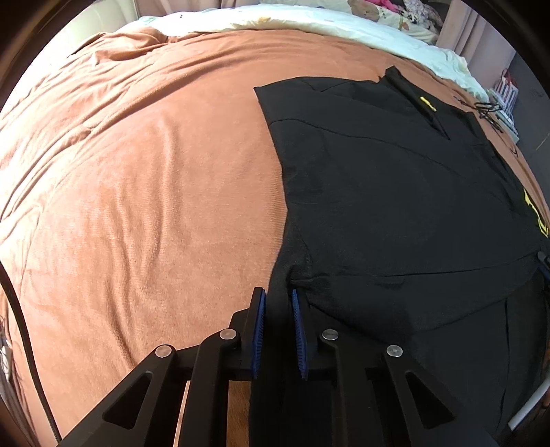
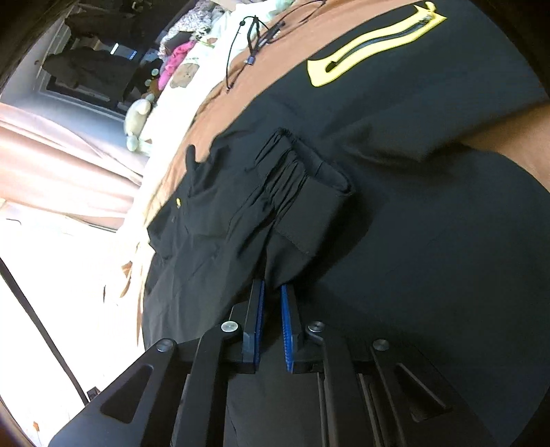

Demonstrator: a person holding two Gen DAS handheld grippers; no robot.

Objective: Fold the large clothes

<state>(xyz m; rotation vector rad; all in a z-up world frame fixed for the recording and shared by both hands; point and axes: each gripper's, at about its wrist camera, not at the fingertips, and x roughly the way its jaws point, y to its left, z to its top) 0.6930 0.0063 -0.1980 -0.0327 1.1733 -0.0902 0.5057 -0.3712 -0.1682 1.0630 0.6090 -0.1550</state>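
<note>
Bedroom; bed (image 1: 137,178) covered by a rust-orange blanket, and a white quilt (image 1: 309,24) bunched along its far side. On the blanket we find a black jacket (image 1: 395,206), spread mostly flat on the right half of the left wrist view. Its long axis runs from the near edge of that view away toward the quilt, collar end farthest.

Left gripper (image 1: 277,292): jaws nearly together over the near left edge of the jacket, black cloth between the blue pads. We cannot tell whether the pads actually press on it.

Right gripper (image 2: 272,287): jaws closed on a fold of the jacket's black fabric. A sleeve with a gathered elastic cuff (image 2: 295,178) rises from the pads and lies across the body of the garment, pointing away from the camera.

Surroundings: black cables (image 2: 254,37) lie on the blanket beyond the jacket, near its far edge but apart from it. Soft toys and a pink item (image 2: 175,62) sit on the quilt farther off. Pale curtains (image 2: 51,148) are at left of the right wrist view.

View differences: only the right wrist view shows the yellow-trimmed zip pocket (image 2: 374,41) in full and the cuff; the left wrist view shows just yellow slivers at its right edge, plus the wide bare stretch of blanket left of the jacket.
</note>
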